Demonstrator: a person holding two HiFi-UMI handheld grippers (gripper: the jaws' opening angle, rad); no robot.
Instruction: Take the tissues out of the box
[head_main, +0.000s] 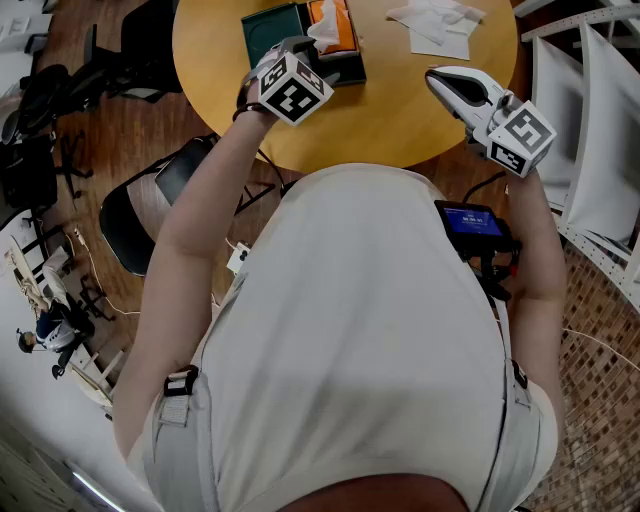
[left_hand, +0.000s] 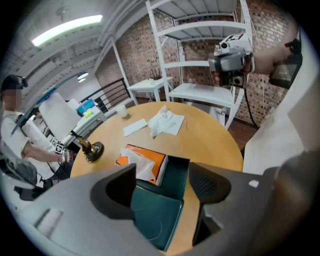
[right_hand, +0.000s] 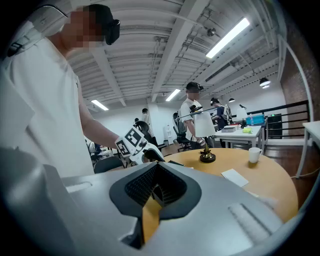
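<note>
The tissue box (head_main: 335, 28) has an orange top and sits in a dark green tray (left_hand: 159, 210) near the round table's near edge. A white tissue (left_hand: 141, 165) sticks up from its slot. My left gripper (head_main: 318, 62) hovers just over the box's near end. In the left gripper view its jaws (left_hand: 162, 195) stand open, with the tray and box showing between them and nothing pressed. My right gripper (head_main: 445, 82) hangs to the right above the table edge, away from the box. Its jaws (right_hand: 154, 192) are shut on nothing. Several pulled tissues (head_main: 437, 25) lie crumpled at the far right.
The wooden table (head_main: 400, 110) also carries a flat white sheet (left_hand: 135, 127), a brass ornament (left_hand: 90, 150) and a white cup (right_hand: 254, 154). White shelving (head_main: 590, 120) stands at the right, a black chair (head_main: 150, 210) at the left. People sit at desks beyond.
</note>
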